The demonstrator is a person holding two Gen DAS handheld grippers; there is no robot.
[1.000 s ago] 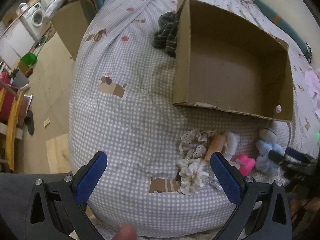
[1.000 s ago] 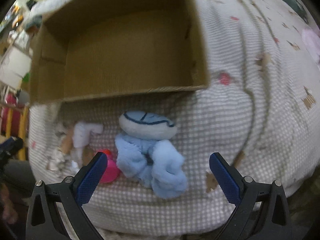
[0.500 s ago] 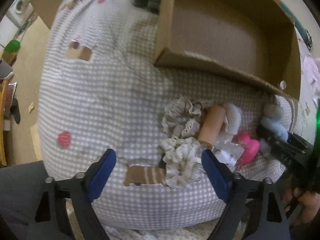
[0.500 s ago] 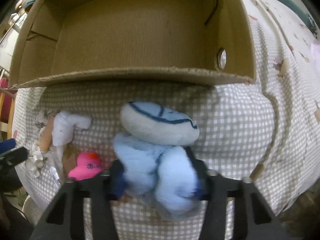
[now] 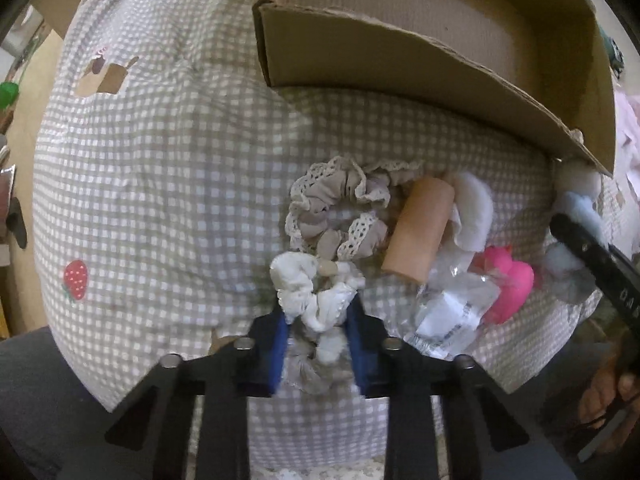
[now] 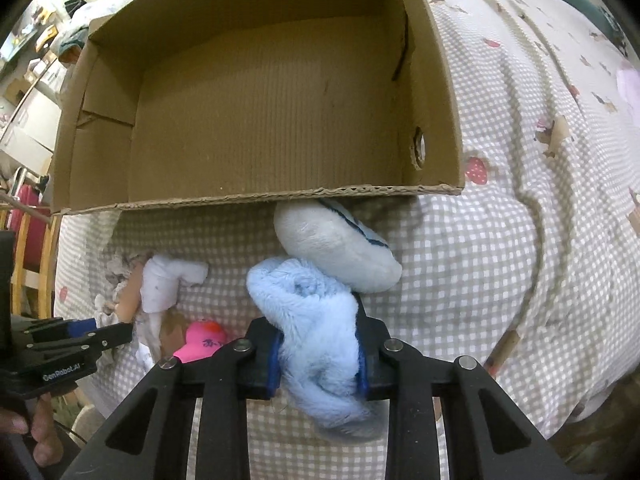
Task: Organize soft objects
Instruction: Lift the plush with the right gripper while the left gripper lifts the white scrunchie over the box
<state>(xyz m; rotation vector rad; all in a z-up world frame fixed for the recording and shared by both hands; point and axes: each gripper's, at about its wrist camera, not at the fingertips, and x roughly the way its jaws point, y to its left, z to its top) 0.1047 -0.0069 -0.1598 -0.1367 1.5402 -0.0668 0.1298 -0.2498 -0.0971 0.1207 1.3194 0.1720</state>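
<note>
Two scrunchies: left gripper (image 5: pixel 318 330) clamps white scrunchie (image 5: pixel 310 294); lace one (image 5: pixel 336 212) beside. Right gripper (image 6: pixel 318 354) squeezes blue plush (image 6: pixel 316 320). One cardboard box (image 6: pixel 256 196) behind; pink toy (image 5: pixel 508 286), possibly duck.

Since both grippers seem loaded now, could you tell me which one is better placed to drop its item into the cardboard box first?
Probably the right. The right gripper clamps the blue plush toy directly below the cardboard box opening. The left gripper grips the white scrunchie farther from the rim.
</note>
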